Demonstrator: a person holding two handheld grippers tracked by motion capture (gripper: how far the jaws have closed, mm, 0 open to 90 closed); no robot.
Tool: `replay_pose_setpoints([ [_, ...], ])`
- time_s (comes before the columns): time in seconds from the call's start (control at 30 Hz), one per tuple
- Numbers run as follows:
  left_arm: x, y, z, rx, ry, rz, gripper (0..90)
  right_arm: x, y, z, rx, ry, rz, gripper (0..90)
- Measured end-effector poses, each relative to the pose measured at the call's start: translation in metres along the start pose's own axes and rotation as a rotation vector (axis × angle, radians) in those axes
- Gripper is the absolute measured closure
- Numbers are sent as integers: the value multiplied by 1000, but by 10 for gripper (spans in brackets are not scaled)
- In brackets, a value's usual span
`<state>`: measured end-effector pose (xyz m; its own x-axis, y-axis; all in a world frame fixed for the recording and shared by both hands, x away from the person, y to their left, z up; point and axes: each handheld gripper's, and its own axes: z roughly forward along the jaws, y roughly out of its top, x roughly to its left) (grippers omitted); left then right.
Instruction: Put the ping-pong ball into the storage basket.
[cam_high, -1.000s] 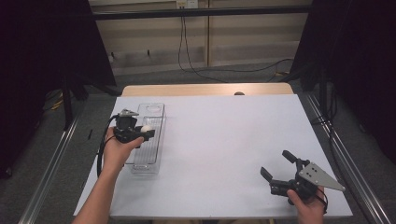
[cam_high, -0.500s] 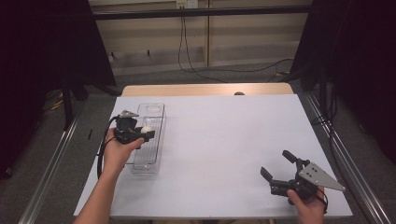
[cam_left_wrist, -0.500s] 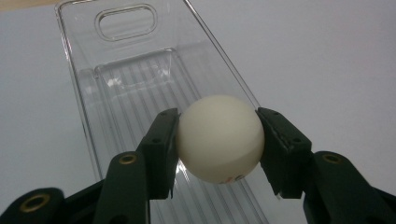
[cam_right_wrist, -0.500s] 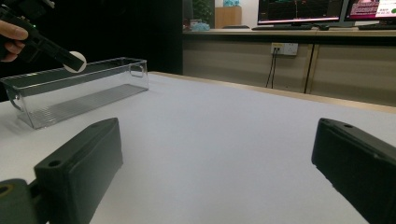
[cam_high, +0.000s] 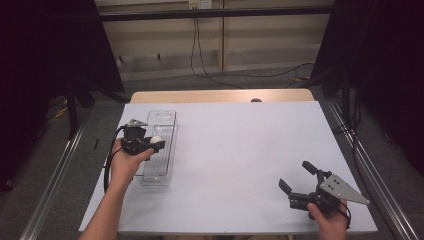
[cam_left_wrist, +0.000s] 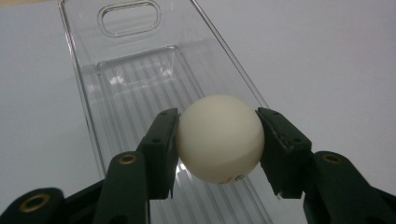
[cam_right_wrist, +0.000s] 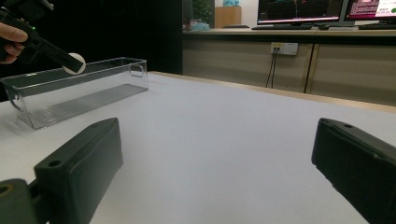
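A white ball (cam_left_wrist: 219, 137) sits pinched between the two black jaws of my left gripper (cam_left_wrist: 218, 140), which is shut on it. In the high view the left gripper (cam_high: 156, 142) holds the ball (cam_high: 156, 139) just above a long clear plastic bin (cam_high: 167, 125) at the table's left. The right gripper view shows the bin (cam_right_wrist: 93, 88) from the side, with the ball (cam_right_wrist: 74, 63) over its rim. My right gripper (cam_high: 297, 176) rests near the front right of the table, jaws wide apart with nothing between them; its black fingers (cam_right_wrist: 81, 163) frame bare tabletop.
The white table (cam_high: 240, 150) has a wooden strip along its far edge (cam_high: 220, 95). Cables hang on the wall behind (cam_high: 197, 45). Metal rails run along both sides of the table (cam_high: 365, 155). Monitors stand on a far counter (cam_right_wrist: 299, 11).
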<state>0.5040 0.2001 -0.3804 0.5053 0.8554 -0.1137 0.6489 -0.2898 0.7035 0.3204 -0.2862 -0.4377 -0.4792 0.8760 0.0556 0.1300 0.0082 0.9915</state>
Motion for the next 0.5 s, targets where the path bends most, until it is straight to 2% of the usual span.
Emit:
replay_pose_setpoints([
  [0.07, 1, 0, 0, 13, -4, 13, 509, 0, 0, 0, 0, -3, -3, 14],
  [0.17, 1, 0, 0, 7, -7, 12, 509, 0, 0, 1, -3, -3, -2, 14],
  [0.2, -1, -1, 2, -17, 1, -9, 509, 0, 0, 0, -2, -2, 0, 14],
  [0.27, -1, -1, 2, -16, 1, -7, 509, 0, 0, 0, 1, -1, 0, 14],
  [0.37, -1, -1, 2, 6, -4, -2, 508, 0, 0, 0, -1, -2, -2, 14],
  [0.4, 0, 0, 1, 16, -2, 19, 508, 0, 0, 0, -2, -2, -1, 14],
  [0.5, -1, 0, 2, 16, -15, 5, 508, 0, 0, -1, 2, 1, 2, 14],
])
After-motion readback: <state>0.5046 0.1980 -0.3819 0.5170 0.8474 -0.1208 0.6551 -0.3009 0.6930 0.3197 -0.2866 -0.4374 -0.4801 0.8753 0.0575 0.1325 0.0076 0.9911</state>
